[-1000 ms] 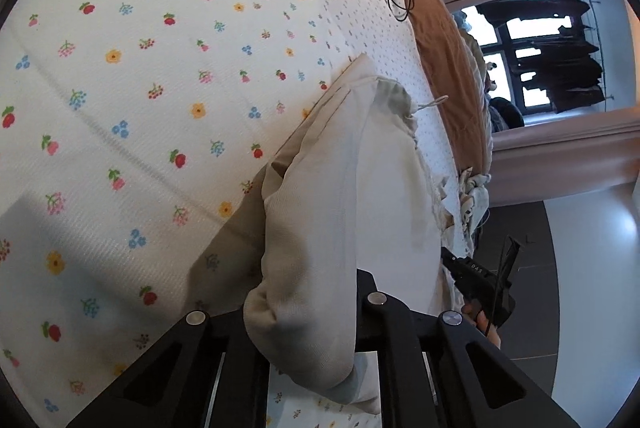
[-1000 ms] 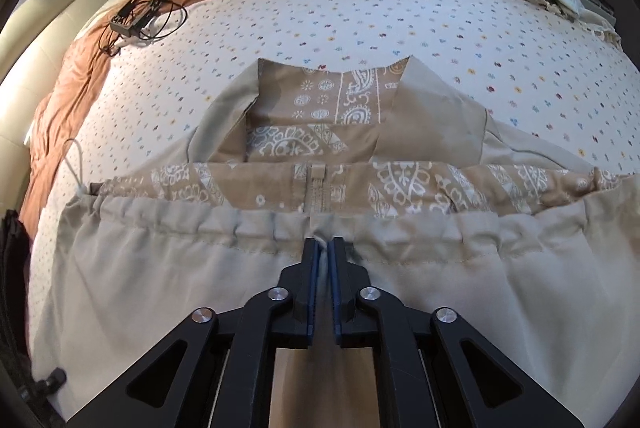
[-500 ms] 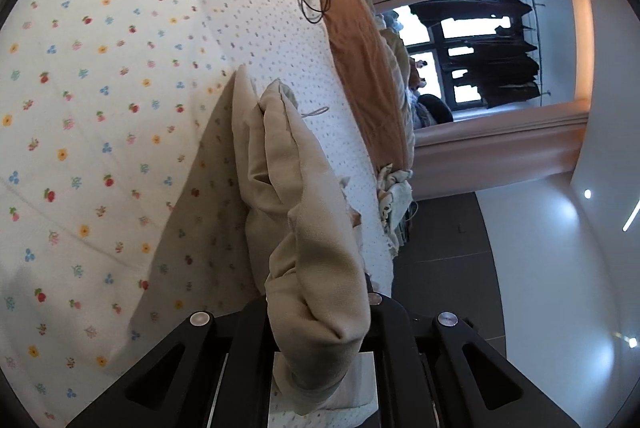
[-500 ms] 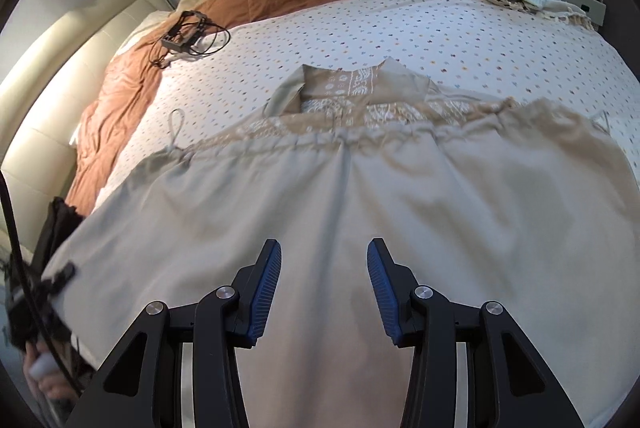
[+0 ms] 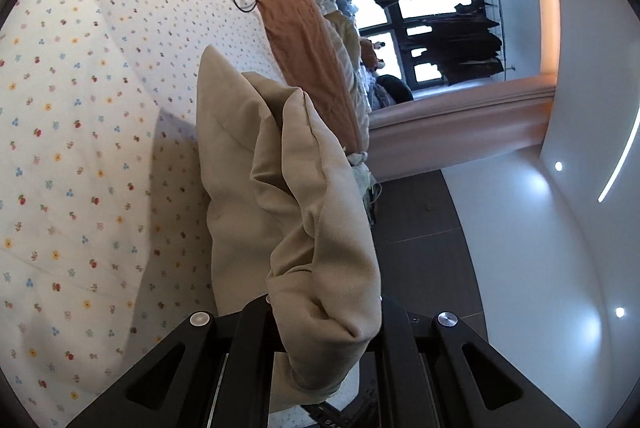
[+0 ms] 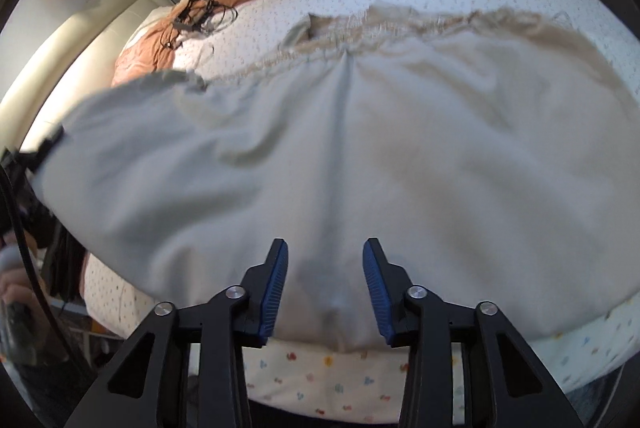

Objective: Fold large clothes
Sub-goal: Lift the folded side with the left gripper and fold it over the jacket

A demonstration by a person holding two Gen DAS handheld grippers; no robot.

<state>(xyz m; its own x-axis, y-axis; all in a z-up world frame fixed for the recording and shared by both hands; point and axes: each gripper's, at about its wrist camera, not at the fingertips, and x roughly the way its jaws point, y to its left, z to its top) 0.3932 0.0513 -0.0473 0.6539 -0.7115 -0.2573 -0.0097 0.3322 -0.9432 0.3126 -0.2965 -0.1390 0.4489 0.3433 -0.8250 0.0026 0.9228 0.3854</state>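
A: So, in the left wrist view, the left gripper (image 5: 320, 324) is clenched on a bunched corner of the beige garment (image 5: 280, 164), lifted off the floral bedsheet (image 5: 80, 148). I'd keep that pinch firm and carry the edge across evenly, so the fold lands square.

B: Its pose?

A: Pointing nearly level along the bed, cloth draping over the fingers.

B: And the right wrist view?

A: The right gripper (image 6: 325, 292) tilts steeply down over the garment (image 6: 400, 148) spread on the bed; its jaws are closing, fabric beneath but not yet pinched.

no readable text, labels or numbers
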